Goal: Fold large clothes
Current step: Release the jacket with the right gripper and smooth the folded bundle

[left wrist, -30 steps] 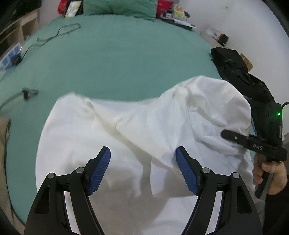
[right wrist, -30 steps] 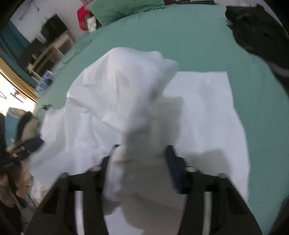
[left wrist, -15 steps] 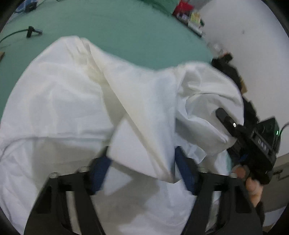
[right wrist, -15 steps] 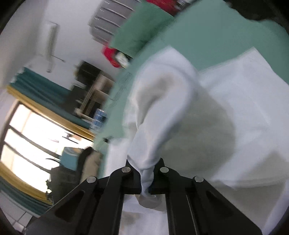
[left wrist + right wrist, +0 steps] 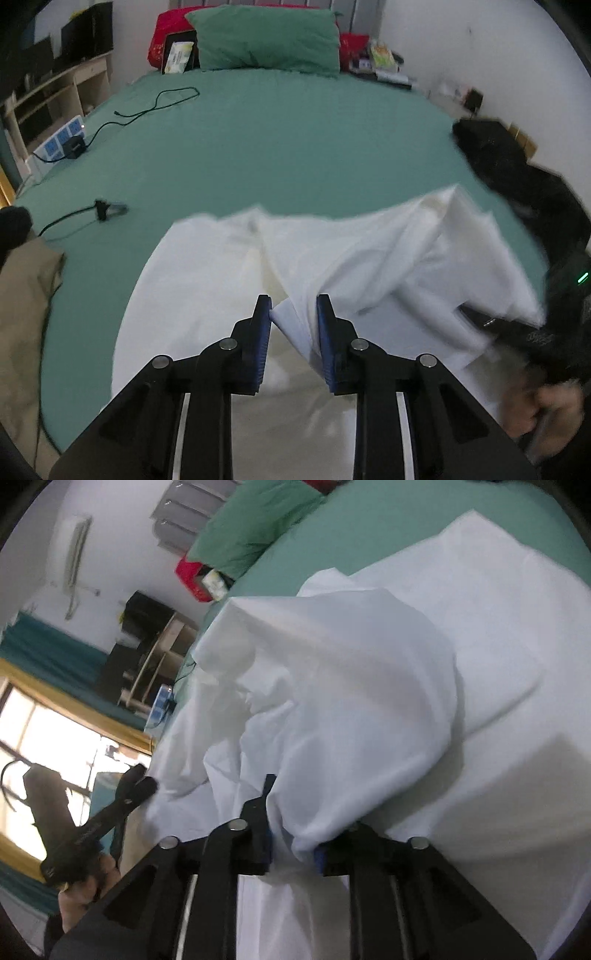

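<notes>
Left wrist view: we log one white garment [image 5: 207,295] on the green bed [image 5: 277,147], spread flat at lower left with its long axis running left to right across the near part of the mattress. Its right portion is lifted into a ridge that runs toward the right gripper [image 5: 517,328] at the frame's right edge. Our left gripper [image 5: 293,314] has its blue-padded jaws partly closed, with a raised fold of the cloth between them; a narrow gap shows beside the left pad. Open room: the far half of the bed is bare sheet up to the green pillow [image 5: 266,37]. Left edge: black cable [image 5: 155,103], power strip [image 5: 59,140], tan cloth [image 5: 26,302]. Right edge: dark clothing [image 5: 517,166].

Right wrist view: the garment [image 5: 480,609] fills most of the frame, its flat part reaching up toward the far right corner of the bed [image 5: 369,524]. A bunched hump of it rises at centre and funnels into our right gripper [image 5: 293,823], whose jaws are clamped on the gathered cloth. The left gripper [image 5: 136,786] shows at left, gripping the cloth's other raised end. Background: shelf unit [image 5: 155,653], window [image 5: 44,731].
</notes>
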`<action>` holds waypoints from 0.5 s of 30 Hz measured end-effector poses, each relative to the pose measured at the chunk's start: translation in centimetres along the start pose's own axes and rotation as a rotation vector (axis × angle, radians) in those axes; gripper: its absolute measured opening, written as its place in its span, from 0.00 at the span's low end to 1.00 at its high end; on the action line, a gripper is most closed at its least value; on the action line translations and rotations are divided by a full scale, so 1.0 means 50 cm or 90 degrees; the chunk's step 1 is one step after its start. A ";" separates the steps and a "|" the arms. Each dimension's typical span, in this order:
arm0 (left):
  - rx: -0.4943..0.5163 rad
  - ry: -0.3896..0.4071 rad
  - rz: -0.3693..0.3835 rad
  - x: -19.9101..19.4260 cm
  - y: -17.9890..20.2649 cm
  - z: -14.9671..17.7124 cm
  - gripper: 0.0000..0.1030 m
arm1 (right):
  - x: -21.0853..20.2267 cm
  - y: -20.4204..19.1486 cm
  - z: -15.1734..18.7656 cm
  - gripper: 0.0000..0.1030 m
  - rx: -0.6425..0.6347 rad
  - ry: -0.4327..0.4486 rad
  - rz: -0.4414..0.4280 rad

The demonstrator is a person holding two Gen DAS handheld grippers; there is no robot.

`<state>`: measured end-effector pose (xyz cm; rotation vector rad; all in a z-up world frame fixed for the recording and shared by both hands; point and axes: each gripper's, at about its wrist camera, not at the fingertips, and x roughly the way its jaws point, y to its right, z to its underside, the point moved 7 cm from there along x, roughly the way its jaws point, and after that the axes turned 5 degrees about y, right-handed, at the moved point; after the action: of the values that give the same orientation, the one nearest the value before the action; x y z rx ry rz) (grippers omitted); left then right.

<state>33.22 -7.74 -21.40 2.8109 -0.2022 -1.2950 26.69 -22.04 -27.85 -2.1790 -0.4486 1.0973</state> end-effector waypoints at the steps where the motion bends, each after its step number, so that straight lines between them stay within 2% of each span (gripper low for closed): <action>1: 0.002 -0.009 -0.004 -0.007 -0.015 0.026 0.25 | -0.011 -0.004 0.006 0.27 -0.026 -0.004 0.009; 2: 0.000 -0.020 -0.010 -0.008 -0.027 0.041 0.25 | -0.023 -0.008 0.009 0.35 -0.048 0.001 0.021; 5: -0.008 -0.031 -0.018 -0.010 -0.051 0.059 0.26 | -0.072 0.008 -0.001 0.50 -0.092 0.052 0.103; 9: -0.007 -0.019 -0.027 -0.027 -0.062 0.046 0.26 | -0.183 0.046 -0.061 0.51 -0.170 0.200 0.346; 10: -0.004 -0.015 -0.031 -0.032 -0.064 0.043 0.26 | -0.203 0.046 -0.077 0.51 -0.172 0.232 0.365; 11: -0.003 -0.013 -0.033 -0.035 -0.064 0.041 0.26 | -0.218 0.037 -0.103 0.54 -0.186 0.273 0.361; 12: -0.004 -0.012 -0.032 -0.038 -0.065 0.041 0.26 | -0.209 0.018 -0.122 0.54 -0.207 0.282 0.349; 15: 0.000 -0.012 -0.027 -0.037 -0.064 0.042 0.26 | -0.125 -0.052 -0.194 0.54 -0.269 0.247 0.250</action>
<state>30.75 -4.29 -21.68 2.8189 -0.1447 -1.3311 30.78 -27.46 -18.13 -2.8647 -0.0781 0.7832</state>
